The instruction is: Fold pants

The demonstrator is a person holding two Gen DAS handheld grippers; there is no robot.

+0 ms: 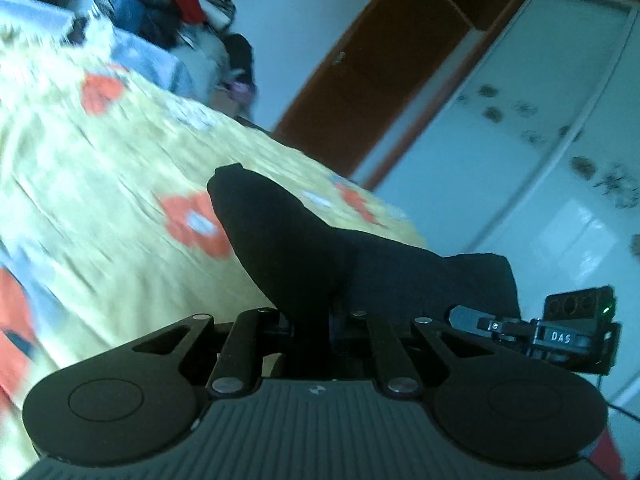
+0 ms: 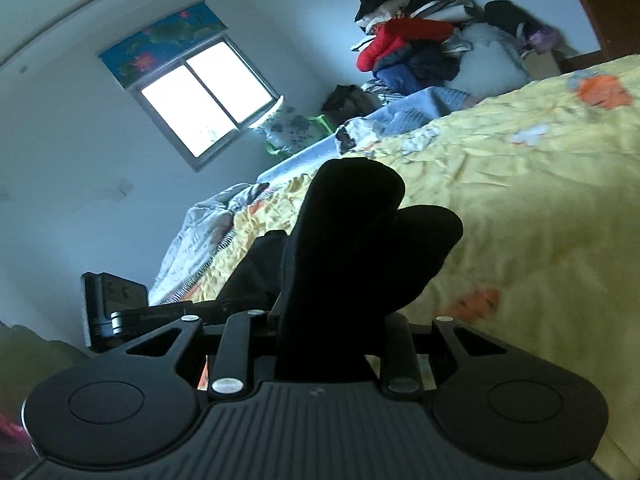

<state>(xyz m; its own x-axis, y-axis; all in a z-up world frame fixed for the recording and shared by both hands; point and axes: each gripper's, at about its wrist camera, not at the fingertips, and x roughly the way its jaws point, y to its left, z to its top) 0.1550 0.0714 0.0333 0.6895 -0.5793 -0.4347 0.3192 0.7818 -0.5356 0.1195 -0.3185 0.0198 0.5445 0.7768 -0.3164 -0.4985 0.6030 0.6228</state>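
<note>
The black pants [image 1: 296,240] are bunched up in front of my left gripper [image 1: 316,314], which is shut on a fold of the cloth; the fabric hides its fingertips. In the right wrist view another thick fold of the black pants [image 2: 360,236] rises in two rounded lobes from my right gripper [image 2: 332,332], shut on it as well. Both grips are held above the bed. The other gripper's black housing [image 1: 576,332] shows at the right edge of the left wrist view, and the left one's housing [image 2: 116,308] at the left of the right wrist view.
A bed with a yellow cover printed with orange flowers [image 1: 100,168] [image 2: 520,208] lies below. A pile of clothes [image 1: 168,0] [image 2: 416,40] sits at its far end. A white wardrobe [image 1: 520,152], a brown door [image 1: 380,60] and a window [image 2: 208,96] line the walls.
</note>
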